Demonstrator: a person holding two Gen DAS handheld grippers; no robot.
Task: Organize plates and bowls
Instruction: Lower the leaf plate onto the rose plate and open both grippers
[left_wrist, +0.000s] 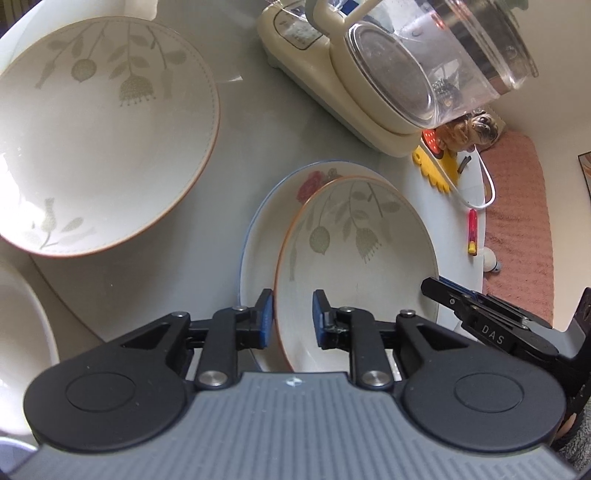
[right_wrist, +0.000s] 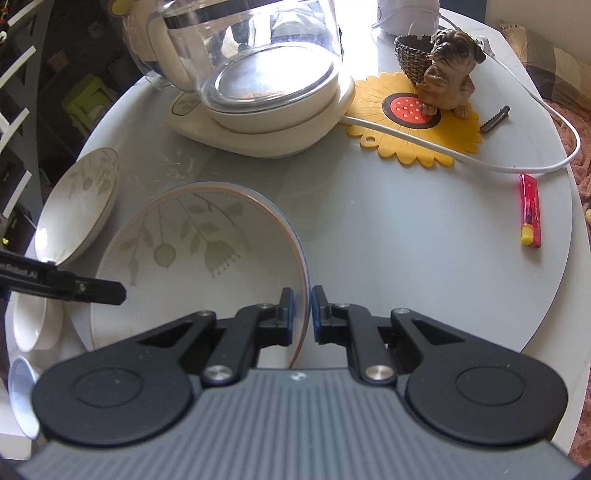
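Observation:
A leaf-patterned plate (left_wrist: 354, 266) with an orange rim lies on a blue-rimmed rose plate (left_wrist: 258, 236); the pair shows in the right wrist view too (right_wrist: 199, 266). My left gripper (left_wrist: 293, 314) straddles the leaf plate's left rim, jaws slightly apart and not pressing. My right gripper (right_wrist: 303, 314) is closed on the right rim of the leaf plate. A second leaf-patterned plate (left_wrist: 99, 136) lies to the left, also in the right wrist view (right_wrist: 77, 206). White bowls (right_wrist: 29, 317) sit at the table's near left.
A glass kettle on a cream base (right_wrist: 258, 81) stands at the back. A yellow sunflower mat (right_wrist: 413, 118) holds a dog figurine (right_wrist: 447, 70). A white cable (right_wrist: 517, 162), a red lighter (right_wrist: 530, 214) and a hair clip (right_wrist: 495, 118) lie on the right. The table edge (right_wrist: 576, 258) curves right.

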